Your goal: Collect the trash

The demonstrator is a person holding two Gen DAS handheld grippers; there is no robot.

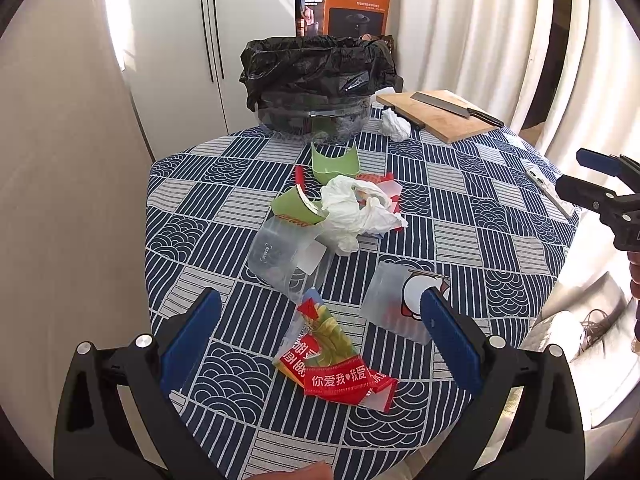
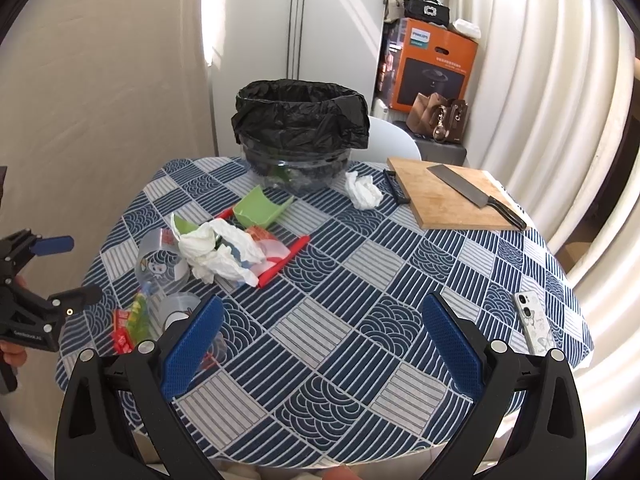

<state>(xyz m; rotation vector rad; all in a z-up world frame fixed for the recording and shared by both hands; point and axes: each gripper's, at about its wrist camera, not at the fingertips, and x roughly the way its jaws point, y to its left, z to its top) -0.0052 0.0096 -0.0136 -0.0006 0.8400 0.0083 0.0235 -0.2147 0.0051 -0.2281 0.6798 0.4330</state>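
The bin (image 1: 316, 80), lined with a black bag, stands at the far edge of the bench (image 2: 360, 280), where both arms can reach it over the litter. The trash lies between the bin and the person: a crumpled tissue (image 1: 356, 212) on top of green cup pieces (image 1: 334, 162) and red scraps in the middle, a clear cup (image 1: 280, 256) on its side just in front of that heap, a flattened clear cup (image 1: 400, 300) to its right, and a red wrapper (image 1: 332, 356) nearest the edge. A second tissue wad (image 2: 362, 190) sits apart, between the bin and the cutting board (image 2: 452, 196), which carries a cleaver (image 2: 472, 188); these and the phone (image 2: 534, 324) at the right edge are probably not trash. The left hand-held gripper (image 1: 320, 344) hangs released, its jaws spread wide on either side of the red wrapper, which suggests that piece is the first pick. The right hand-held gripper (image 2: 324, 344) is also released and empty, over bare cloth on the right half, likely waiting its turn. Nothing appears collected by either one yet.
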